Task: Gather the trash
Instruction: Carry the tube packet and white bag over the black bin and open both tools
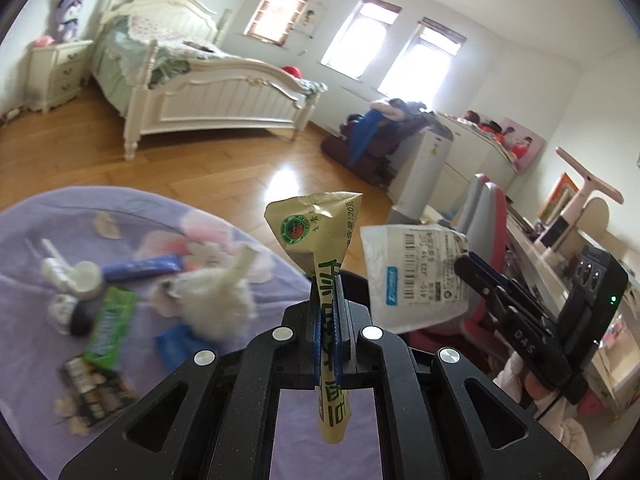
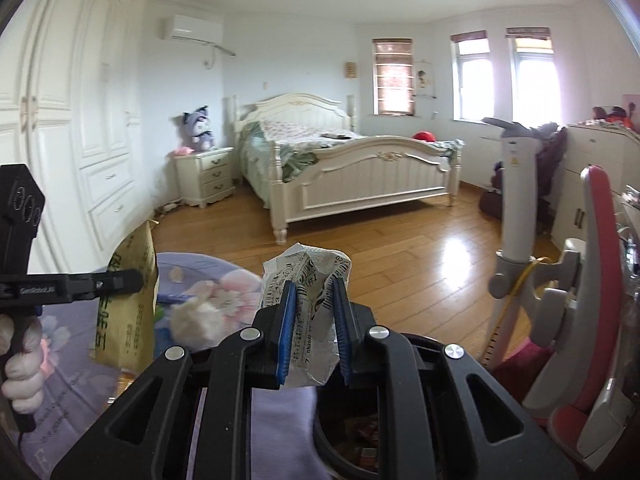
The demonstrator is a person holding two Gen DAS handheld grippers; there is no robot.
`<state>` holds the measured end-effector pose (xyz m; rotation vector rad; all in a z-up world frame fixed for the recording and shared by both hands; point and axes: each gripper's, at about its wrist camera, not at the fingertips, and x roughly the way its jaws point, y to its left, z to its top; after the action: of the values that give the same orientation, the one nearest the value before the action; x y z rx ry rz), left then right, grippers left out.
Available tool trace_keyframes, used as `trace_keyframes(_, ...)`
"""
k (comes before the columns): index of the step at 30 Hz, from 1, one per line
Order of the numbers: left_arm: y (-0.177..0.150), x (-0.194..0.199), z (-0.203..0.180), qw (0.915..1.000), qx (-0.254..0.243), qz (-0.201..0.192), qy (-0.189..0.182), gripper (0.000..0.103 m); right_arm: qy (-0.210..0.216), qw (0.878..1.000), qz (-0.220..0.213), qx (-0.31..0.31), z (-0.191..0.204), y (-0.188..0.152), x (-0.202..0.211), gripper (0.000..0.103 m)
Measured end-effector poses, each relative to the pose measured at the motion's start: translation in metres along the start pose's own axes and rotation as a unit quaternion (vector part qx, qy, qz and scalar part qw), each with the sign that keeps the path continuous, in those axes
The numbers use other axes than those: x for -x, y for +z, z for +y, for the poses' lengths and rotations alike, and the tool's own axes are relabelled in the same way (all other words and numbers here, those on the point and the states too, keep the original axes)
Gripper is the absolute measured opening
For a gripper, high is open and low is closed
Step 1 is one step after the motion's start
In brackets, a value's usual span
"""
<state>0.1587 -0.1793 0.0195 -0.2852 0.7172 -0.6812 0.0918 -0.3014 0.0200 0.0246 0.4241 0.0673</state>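
Observation:
My left gripper (image 1: 326,312) is shut on a yellow sachet with green print (image 1: 320,232), held upright above the purple floral cloth (image 1: 36,360). The sachet also shows at the left of the right wrist view (image 2: 128,300). My right gripper (image 2: 314,316) is shut on a crumpled white printed wrapper (image 2: 308,280); the same wrapper shows in the left wrist view (image 1: 416,272), to the right of the sachet. Below the right gripper sits a dark bin (image 2: 352,436) with some trash inside.
On the cloth lie a white tissue wad (image 1: 220,304), a green gum pack (image 1: 110,324), a blue tube (image 1: 142,268), a small bottle (image 1: 76,300) and a dark packet (image 1: 96,392). A pink chair (image 2: 592,312), desk (image 1: 560,280), bed (image 2: 352,168) and wooden floor (image 2: 400,248) surround.

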Motion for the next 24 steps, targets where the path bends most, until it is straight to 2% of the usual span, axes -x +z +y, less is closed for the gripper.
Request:
trace_keyframes(5,-0.003,-0.057,-0.019,0.9987,-0.004,0.03,-0.042,0.005,-0.048,0.998,0.025,-0.022,-0.033,-0.013,-0.022,0.019)
trace_keyframes(9,-0.004,-0.098,-0.034,0.9971,-0.012,0.052,-0.055,0.005,-0.071,0.996,0.042,-0.026,-0.054,-0.026,-0.034,0.019)
trace_keyframes(15,-0.003,-0.138,-0.046,0.9955,-0.013,0.075,-0.057,0.005,-0.077,0.994,0.068,-0.04,-0.076,-0.04,-0.05,0.019)
trace_keyframes(24,0.001,-0.178,-0.058,0.9924,-0.016,0.098,-0.073,0.005,-0.084,0.993,0.075,-0.045,-0.092,-0.043,-0.055,0.019)
